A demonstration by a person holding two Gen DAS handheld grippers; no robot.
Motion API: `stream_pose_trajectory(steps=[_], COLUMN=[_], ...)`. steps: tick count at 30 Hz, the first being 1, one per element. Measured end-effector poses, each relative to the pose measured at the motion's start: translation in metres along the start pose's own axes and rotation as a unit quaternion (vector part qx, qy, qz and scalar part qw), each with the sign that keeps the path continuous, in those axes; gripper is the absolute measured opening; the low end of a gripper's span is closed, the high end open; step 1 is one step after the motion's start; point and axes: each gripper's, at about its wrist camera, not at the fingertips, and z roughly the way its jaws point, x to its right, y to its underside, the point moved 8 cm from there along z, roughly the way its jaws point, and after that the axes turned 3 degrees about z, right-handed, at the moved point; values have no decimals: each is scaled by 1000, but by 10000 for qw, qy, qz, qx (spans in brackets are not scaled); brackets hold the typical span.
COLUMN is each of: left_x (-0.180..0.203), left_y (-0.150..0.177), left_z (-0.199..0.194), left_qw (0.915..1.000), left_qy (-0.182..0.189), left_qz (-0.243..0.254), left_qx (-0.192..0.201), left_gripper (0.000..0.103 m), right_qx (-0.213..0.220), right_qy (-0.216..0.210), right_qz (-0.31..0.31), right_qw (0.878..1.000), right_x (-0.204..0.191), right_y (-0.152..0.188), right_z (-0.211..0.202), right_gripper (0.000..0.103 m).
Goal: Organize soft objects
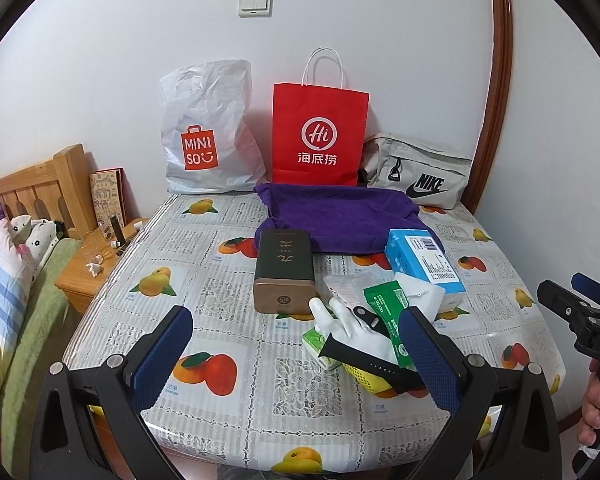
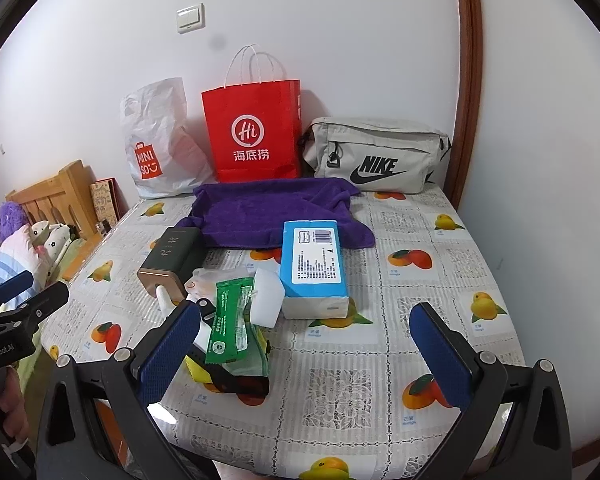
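Across the middle of the frame, the fruit-patterned tabletop carries a purple towel spread near its far edge, below the red paper bag. Lower right of the towel lies a blue tissue pack. At the bottom, left claw and right claw hang released, empty.

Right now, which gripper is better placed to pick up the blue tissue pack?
The right gripper, probably: it is open and the blue tissue pack lies straight ahead. For the left gripper, the pack sits off right, behind clutter.
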Motion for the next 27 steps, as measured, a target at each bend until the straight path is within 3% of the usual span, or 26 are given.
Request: stream_pose_trajectory(steps=[27], left_x=[-1], left_y=[0], left_z=[0], left_qw=[10000], left_qy=[-5], left_qz=[5], left_qx=[14], left_gripper=[103], right_qx=[84], right_qy=[-138], right_qz=[-64], right_qw=[9998], right_x=[-7], right_y=[-2], right_z=[-6], right_gripper=[103])
